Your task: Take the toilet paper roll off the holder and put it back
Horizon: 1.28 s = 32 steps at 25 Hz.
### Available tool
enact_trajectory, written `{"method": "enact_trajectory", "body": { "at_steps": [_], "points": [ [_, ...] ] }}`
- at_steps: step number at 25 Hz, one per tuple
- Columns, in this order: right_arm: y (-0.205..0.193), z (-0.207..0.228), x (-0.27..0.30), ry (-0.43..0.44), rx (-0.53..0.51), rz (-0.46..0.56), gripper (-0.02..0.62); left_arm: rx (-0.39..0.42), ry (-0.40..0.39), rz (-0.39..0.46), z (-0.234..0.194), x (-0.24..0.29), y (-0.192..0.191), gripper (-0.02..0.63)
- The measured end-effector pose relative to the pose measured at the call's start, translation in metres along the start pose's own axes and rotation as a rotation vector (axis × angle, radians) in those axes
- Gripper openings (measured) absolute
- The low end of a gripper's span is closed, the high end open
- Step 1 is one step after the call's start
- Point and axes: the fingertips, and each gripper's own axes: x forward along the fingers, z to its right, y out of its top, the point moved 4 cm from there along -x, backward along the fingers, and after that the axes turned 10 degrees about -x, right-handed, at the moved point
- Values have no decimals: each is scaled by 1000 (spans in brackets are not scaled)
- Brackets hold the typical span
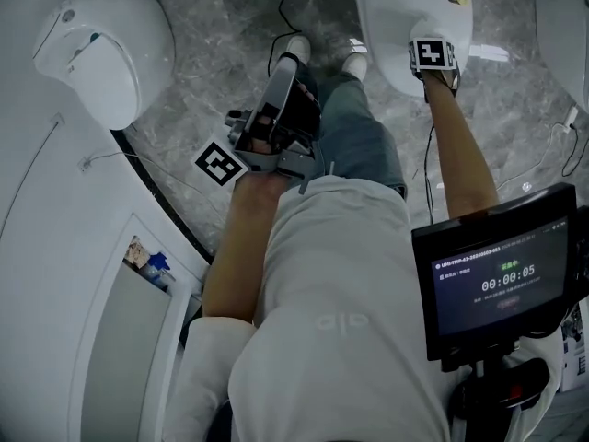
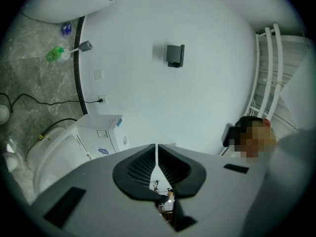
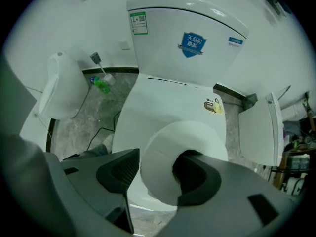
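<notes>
Toilet paper roll (image 3: 159, 149) is off the wall, down at the closed toilet lid (image 3: 168, 100), core facing the right gripper's camera. Right gripper (image 3: 155, 174) has its jaws spread wide: one pad sits inside the core, the other just outside the roll's outer wrap, so the paper wall is between them (no visible squeeze on the paper). Cannot tell whether the roll's weight is on the lid. Tank (image 3: 187, 38) stands behind it.

Left gripper (image 2: 157, 162) has its jaws together with nothing between them. It is aimed up at a white wall with a black bracket (image 2: 175, 56). Head view shows it held over the person's thigh.
</notes>
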Motion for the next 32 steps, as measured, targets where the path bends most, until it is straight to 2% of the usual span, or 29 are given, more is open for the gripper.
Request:
{"method": "enact_trajectory", "body": {
  "at_steps": [5, 6, 8, 11, 18, 22, 25, 26, 28, 32],
  "points": [
    [-10, 1, 6, -85, -43, -79, 232, -2, 4, 14, -1, -3, -1, 6],
    [-11, 1, 7, -96, -51, -91, 210, -3, 5, 18, -1, -4, 0, 6],
    [-11, 1, 9, -100, -57, -99, 207, -3, 8, 25, -3, -5, 3, 6],
    [-12, 3, 10, -95, -60, -93, 204, -5, 12, 23, -5, -5, 3, 6],
    [-1, 23, 8, -145, -67, -30, 199, 16, -17, -14, -2, 11, 4, 6],
    [-4, 25, 9, -122, -90, -15, 192, 11, 3, -15, -5, 5, 2, 6],
    [-3, 23, 5, -9, 23, 45, 189, 9, 3, -11, -3, 3, 4, 6],
    [1, 27, 1, -4, 46, 81, 187, 13, 2, -10, -2, 1, 4, 6],
    [10, 33, -8, -4, 62, 160, 187, 16, 10, -2, -2, -4, 5, 6],
    [50, 30, -37, 108, 170, 374, 187, 16, 6, 22, -6, -5, 13, 5]
  ]
}}
